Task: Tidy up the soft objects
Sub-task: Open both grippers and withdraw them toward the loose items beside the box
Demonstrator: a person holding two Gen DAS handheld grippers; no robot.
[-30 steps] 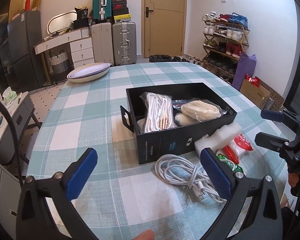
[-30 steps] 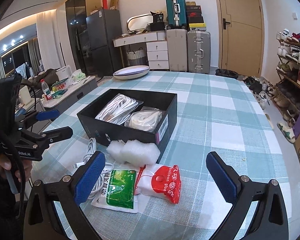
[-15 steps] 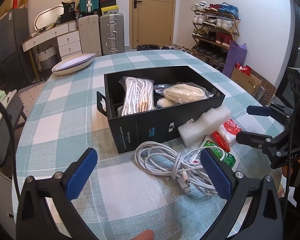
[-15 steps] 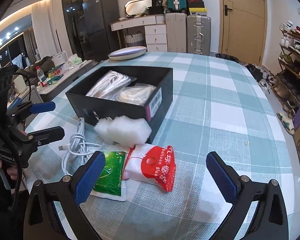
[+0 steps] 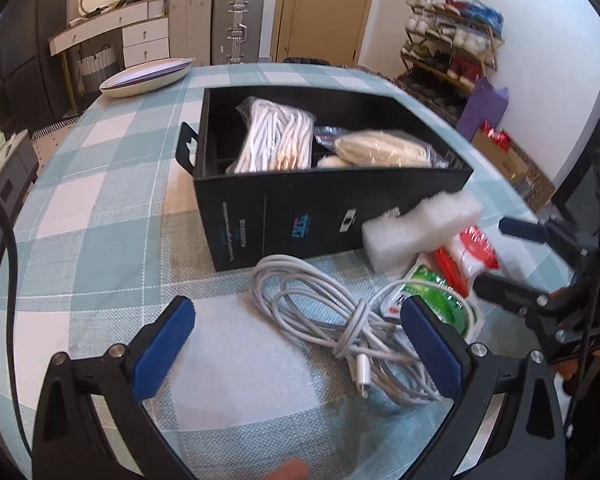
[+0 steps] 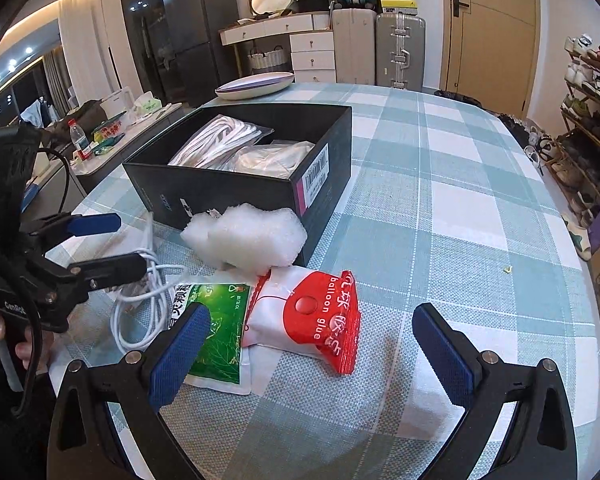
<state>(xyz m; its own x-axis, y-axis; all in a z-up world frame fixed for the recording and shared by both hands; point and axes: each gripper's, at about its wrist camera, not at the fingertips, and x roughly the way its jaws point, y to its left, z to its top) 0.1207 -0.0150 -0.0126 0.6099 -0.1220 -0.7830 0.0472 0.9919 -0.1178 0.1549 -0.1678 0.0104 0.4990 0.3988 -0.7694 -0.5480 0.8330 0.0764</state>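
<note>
So your left gripper (image 5: 296, 344) has its jaws spread wide with nothing in them, hanging low over the white cable bundle (image 5: 332, 320) that's lying loose on the checked tabletop (image 5: 100, 208). Your right gripper (image 6: 308, 352) is the same deal, jaws wide apart and empty, sitting just above the red balloon glue packet (image 6: 320, 316). That packet overlaps the green packet (image 6: 216, 328) next to it, and the white foam chunk (image 6: 248, 238) is right behind them, up against the side of the black box (image 6: 228, 192). Inside the box you've got a bagged white cord (image 5: 278, 136) on one side and a bagged cream-coloured bundle (image 5: 380, 150) beside it. There's also a shallow white dish (image 6: 256, 85) at the far edge of the tabletop, well apart from everything else.
</note>
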